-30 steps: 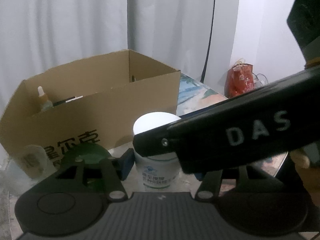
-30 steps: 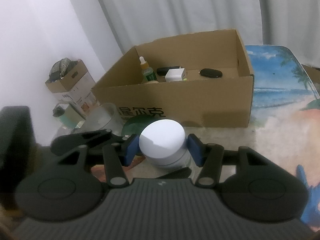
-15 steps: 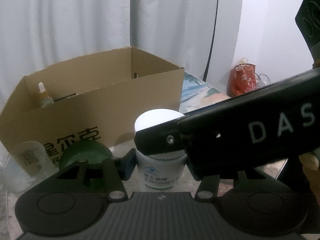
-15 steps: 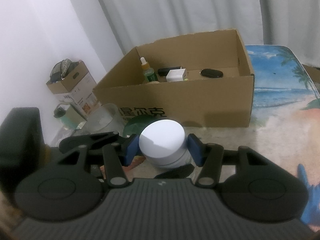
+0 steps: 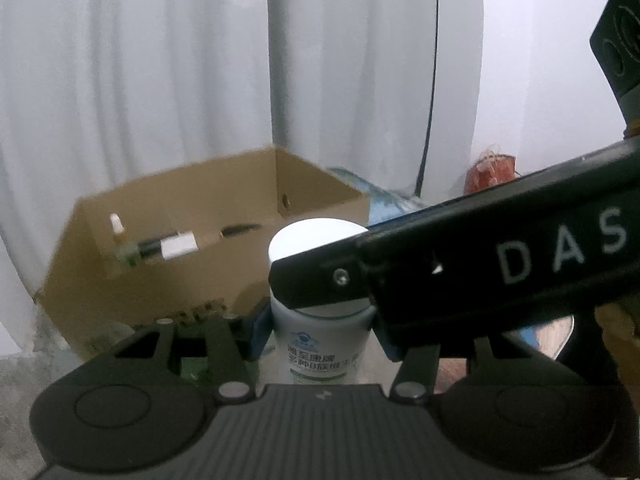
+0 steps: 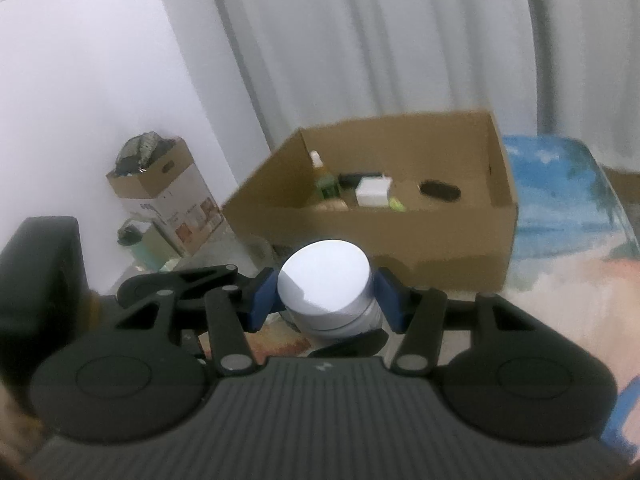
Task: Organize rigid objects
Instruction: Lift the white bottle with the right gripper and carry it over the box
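Note:
A white bottle (image 5: 320, 340) with a white cap (image 6: 324, 276) and a printed label is held off the table by both grippers. My left gripper (image 5: 320, 334) is shut on its body, a blue pad on each side. My right gripper (image 6: 326, 296) is shut on the cap, and its finger (image 5: 320, 280) crosses in front of the bottle in the left wrist view. Just beyond stands an open cardboard box (image 6: 400, 240), also seen as the box (image 5: 180, 280). Inside it are a dropper bottle (image 6: 320, 170), a white block (image 6: 372, 192) and a black oval item (image 6: 438, 190).
A beach-print mat (image 6: 560, 208) covers the table to the right of the box. A smaller carton (image 6: 160, 184) and a green-lidded cup (image 6: 132, 236) sit at the left by the wall. A red bag (image 5: 492, 172) and a hanging black cable (image 5: 430, 80) lie beyond; curtains hang behind.
Both grippers have risen together with the bottle. The box now sits lower in both views, showing more of its inside. The green lid and glass by the box have dropped from sight.

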Demonstrator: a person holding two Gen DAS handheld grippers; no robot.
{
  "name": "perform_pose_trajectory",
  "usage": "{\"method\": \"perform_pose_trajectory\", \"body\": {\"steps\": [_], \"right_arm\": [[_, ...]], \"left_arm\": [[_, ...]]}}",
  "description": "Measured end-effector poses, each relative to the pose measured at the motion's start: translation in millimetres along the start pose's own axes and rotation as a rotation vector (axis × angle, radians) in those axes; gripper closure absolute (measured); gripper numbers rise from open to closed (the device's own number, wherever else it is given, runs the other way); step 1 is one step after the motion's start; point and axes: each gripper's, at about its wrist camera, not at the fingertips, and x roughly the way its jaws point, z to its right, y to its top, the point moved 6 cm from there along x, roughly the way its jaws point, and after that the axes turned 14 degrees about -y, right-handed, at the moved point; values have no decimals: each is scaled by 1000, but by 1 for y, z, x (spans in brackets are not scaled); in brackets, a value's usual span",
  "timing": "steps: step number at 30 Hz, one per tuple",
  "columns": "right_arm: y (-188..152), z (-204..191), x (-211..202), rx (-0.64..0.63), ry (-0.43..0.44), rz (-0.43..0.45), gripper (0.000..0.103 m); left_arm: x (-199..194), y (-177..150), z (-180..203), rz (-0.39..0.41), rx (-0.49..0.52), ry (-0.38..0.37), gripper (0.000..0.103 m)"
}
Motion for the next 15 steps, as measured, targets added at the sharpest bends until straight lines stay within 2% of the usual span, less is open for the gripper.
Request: {"method": "perform_pose_trajectory", "body": {"steps": [8, 15], "right_arm": [[34, -20, -28, -77, 30, 108, 50], [79, -35, -33, -150, 47, 165, 50]], "left_arm": [[-29, 38, -1, 75, 48, 61, 49], [-40, 80, -23, 106, 95, 98, 49]]}}
